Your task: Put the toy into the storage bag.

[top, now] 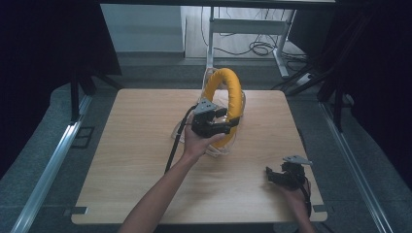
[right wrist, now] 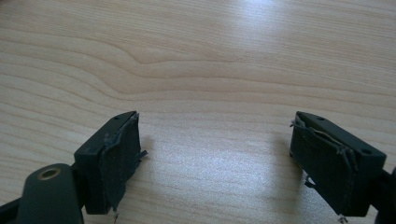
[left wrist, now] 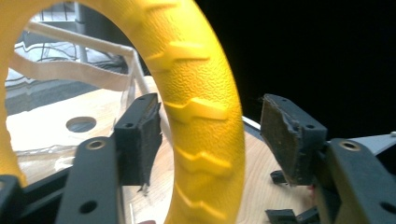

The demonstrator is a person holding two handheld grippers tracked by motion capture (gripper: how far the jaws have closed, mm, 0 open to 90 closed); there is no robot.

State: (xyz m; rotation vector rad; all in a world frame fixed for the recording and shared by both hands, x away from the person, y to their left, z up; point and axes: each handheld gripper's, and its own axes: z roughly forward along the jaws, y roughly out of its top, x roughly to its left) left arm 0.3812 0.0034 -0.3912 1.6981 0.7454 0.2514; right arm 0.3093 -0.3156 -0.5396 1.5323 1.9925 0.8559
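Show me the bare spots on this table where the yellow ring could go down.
The table is bare along its whole left side, from the left claw out to the left edge. The front middle, between the two forearms, is free too. It is crowded at the back centre, where the ring stands in clear packaging, and at the front right corner under the right claw.

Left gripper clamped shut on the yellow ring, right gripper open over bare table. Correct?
Not quite. The left gripper is open: in the left gripper view the yellow ring sits between its pads with a clear gap. The right gripper is open over bare table.
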